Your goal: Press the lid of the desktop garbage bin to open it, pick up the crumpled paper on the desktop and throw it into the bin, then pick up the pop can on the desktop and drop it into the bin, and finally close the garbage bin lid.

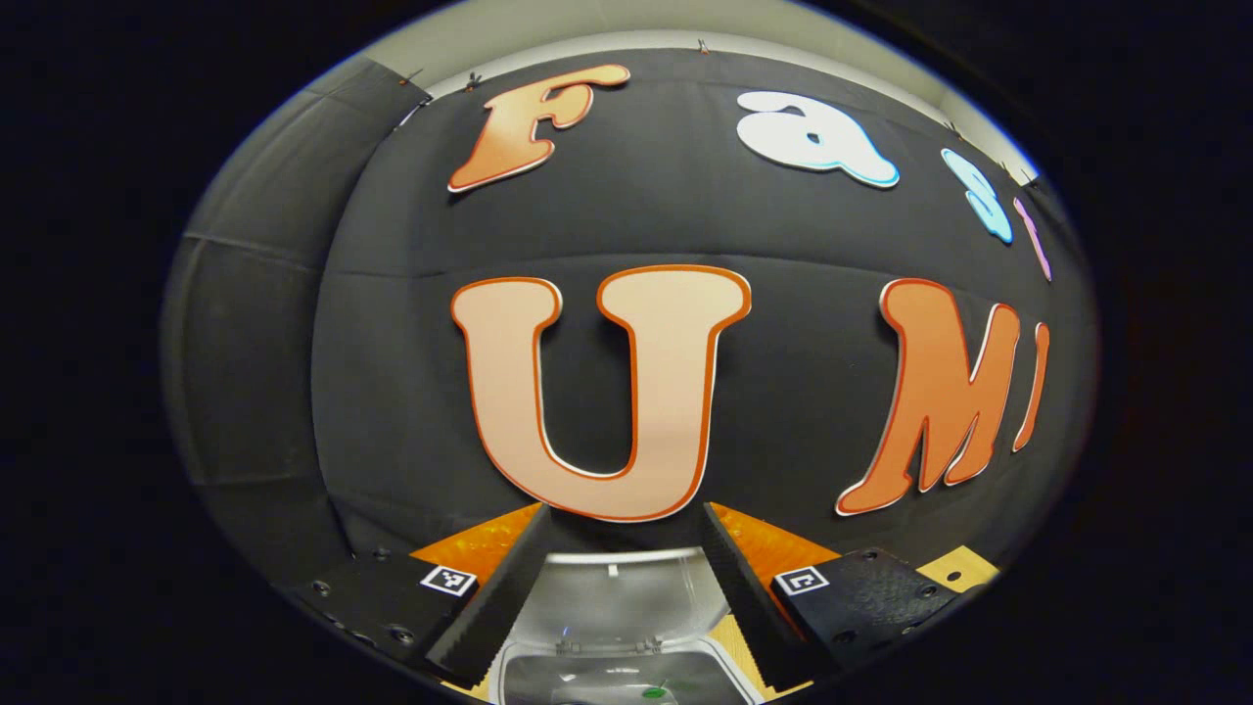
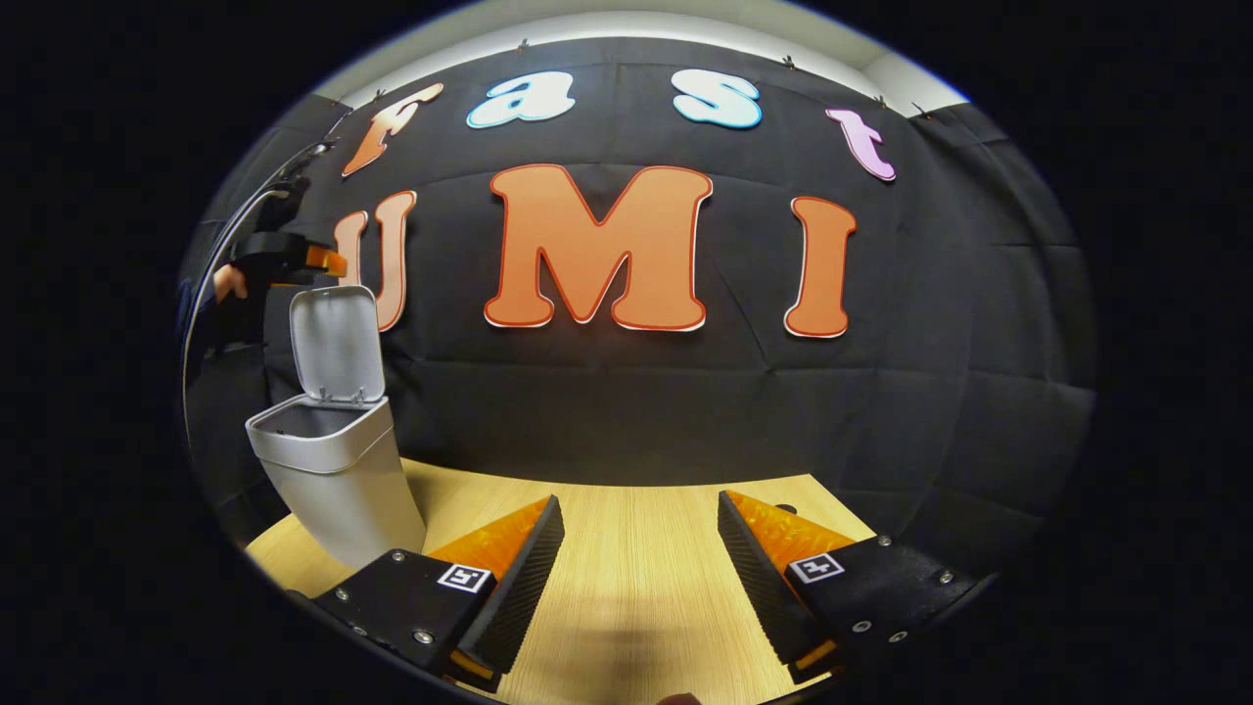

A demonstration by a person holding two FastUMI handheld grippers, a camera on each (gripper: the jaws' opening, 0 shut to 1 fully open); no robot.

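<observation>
My left gripper (image 1: 619, 597) hangs over the open garbage bin (image 2: 333, 470) with its ridged, wedge-shaped fingers spread wide and nothing between them; under them I see the smooth pale lid (image 1: 612, 592) stood up on its hinge and something small and green down inside. My right gripper (image 2: 636, 578) is also spread and empty, low over the light wood-grain table (image 2: 636, 548). From there the bin is a grey tapered plastic tub with rounded corners at the table's far left edge, lid upright against the black cloth wall (image 2: 959, 392), left gripper and a hand above it.
</observation>
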